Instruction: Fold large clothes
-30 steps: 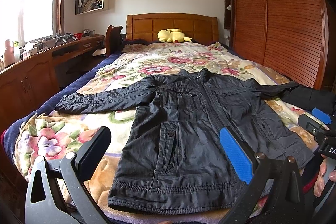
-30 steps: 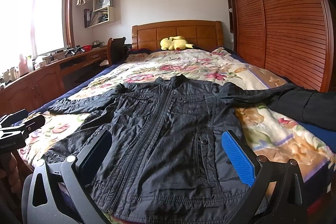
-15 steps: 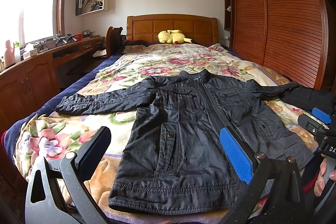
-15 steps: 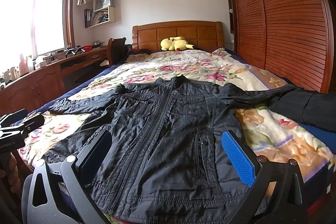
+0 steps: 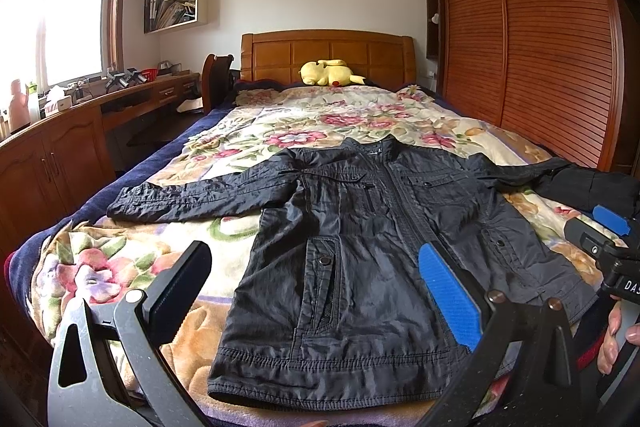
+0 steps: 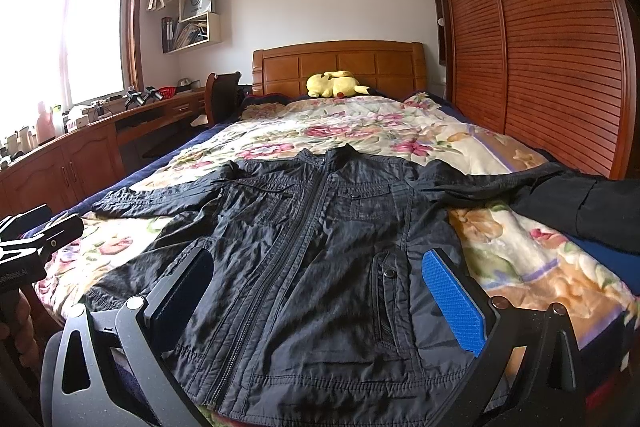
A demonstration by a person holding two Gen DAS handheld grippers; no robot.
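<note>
On the floral bedspread (image 5: 120,259) one black jacket (image 5: 360,259) lies flat, both sleeves spread; left tool (image 5: 316,291) and right tool (image 6: 316,291) hover wide open, empty.

1. One black jacket (image 5: 360,259) lies on the bed, with two sleeves spread out.
2. One bed (image 5: 280,123) with one floral blanket (image 5: 352,119) and one wooden headboard (image 5: 328,51).
3. One yellow plush toy (image 5: 326,73).
4. Two grippers: the left gripper (image 5: 316,291) and the right gripper (image 6: 320,291), each with two jaws set apart.
5. One dark folded garment (image 6: 580,211) at the bed's right edge.
6. One chair (image 5: 216,79).
7. One counter (image 5: 60,131) under one window (image 5: 72,7).
</note>
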